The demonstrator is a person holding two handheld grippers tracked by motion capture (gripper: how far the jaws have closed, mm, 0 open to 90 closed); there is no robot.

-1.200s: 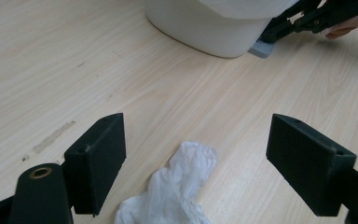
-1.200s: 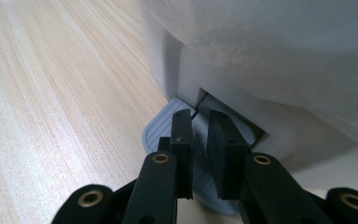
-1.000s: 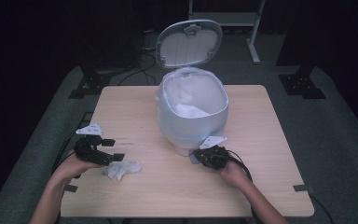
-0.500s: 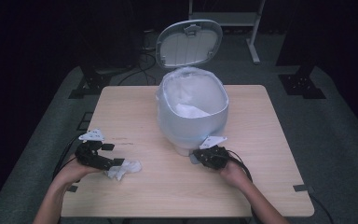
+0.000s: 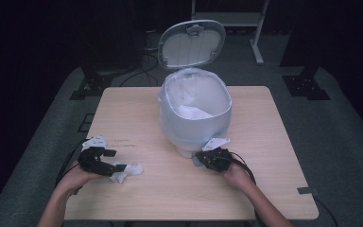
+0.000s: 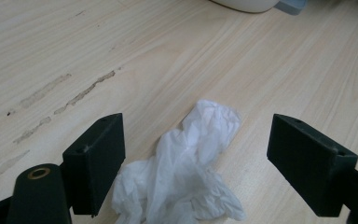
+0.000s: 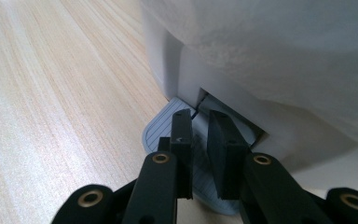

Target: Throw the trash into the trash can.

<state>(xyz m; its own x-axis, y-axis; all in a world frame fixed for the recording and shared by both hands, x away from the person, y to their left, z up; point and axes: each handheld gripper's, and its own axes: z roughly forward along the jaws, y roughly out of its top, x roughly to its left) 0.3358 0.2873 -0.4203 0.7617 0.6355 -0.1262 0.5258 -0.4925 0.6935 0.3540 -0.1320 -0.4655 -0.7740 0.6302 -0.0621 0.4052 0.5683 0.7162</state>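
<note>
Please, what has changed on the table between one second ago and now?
The left gripper has moved toward the person's edge of the table and now straddles the crumpled tissue with open jaws, not yet closed on it. The right gripper stays on the pedal of the bin, whose lid remains open.

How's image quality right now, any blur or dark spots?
High view: table evenly lit, surroundings black. Left gripper view: tissue sharp, no glare. Right gripper view: pedal clear, the bin soft and washed out close up.
</note>
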